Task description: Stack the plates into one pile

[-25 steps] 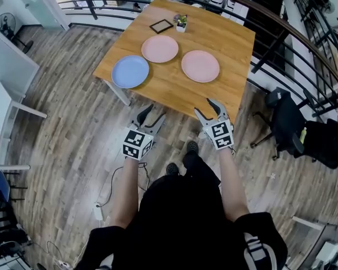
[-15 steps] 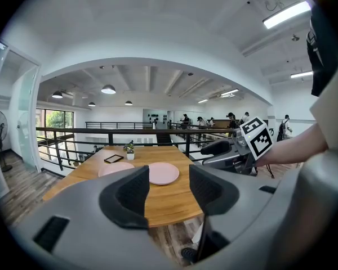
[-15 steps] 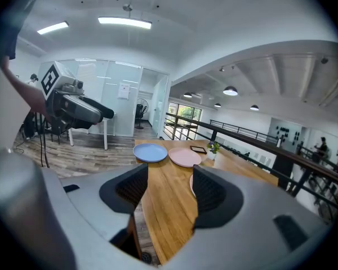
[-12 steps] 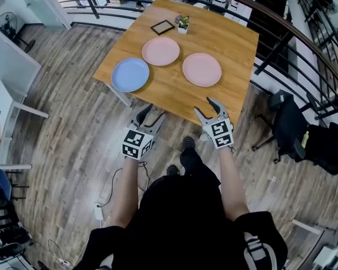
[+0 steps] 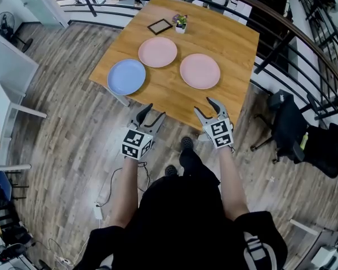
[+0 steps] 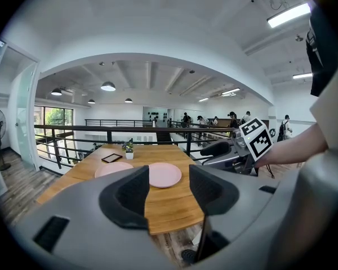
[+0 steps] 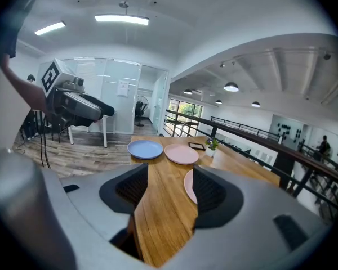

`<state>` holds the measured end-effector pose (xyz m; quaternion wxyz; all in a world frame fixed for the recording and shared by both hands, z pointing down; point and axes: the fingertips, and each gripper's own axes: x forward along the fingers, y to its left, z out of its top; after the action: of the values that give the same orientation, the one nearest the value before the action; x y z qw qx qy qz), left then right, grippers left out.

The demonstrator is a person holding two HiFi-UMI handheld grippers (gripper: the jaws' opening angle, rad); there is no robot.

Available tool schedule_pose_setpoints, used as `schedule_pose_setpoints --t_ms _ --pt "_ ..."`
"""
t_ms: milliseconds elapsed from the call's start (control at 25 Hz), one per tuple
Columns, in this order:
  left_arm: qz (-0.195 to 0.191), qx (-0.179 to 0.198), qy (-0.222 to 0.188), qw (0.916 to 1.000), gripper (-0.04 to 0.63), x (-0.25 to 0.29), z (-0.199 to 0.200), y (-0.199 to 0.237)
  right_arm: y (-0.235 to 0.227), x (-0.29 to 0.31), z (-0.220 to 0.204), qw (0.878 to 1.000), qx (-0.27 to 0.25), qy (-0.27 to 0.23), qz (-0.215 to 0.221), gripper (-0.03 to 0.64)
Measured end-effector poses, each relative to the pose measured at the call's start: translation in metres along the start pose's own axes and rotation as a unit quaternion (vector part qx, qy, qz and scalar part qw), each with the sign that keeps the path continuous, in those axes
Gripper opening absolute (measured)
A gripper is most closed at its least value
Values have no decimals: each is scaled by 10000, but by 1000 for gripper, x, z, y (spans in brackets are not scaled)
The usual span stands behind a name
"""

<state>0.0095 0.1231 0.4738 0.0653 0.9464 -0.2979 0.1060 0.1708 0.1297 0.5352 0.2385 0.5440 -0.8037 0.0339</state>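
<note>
Wooden surface (image 5: pixel 228 35) carries three separate plates: blue plate (image 5: pixel 127 76) at left, far pink plate (image 5: pixel 157 52), right pink plate (image 5: pixel 199 71). A finger cuts off part of the right pink plate in the right gripper view; the left gripper view hides the blue plate. Left gripper (image 5: pixel 152 112) and right gripper (image 5: pixel 204 107) hover short of the near edge, fingers apart and empty, well apart from every plate. Plates and grippers sit as they did a second ago.

No lettering is readable; square coded markers (image 5: pixel 137 144) sit on left tool (image 5: pixel 155 111) and right tool (image 5: pixel 204 106).
</note>
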Motion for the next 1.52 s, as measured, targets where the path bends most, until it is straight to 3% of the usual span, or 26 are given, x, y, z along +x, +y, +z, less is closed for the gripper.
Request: schedule_pose_setpoints --t_ms 840,1520 --pt "299 -150 276 9991 221 71 9 47 -54 71 -12 9980 -140 337 510 255" --pt "579 -456 681 9950 221 130 -24 70 -73 132 -71 9875 -153 987 1219 247"
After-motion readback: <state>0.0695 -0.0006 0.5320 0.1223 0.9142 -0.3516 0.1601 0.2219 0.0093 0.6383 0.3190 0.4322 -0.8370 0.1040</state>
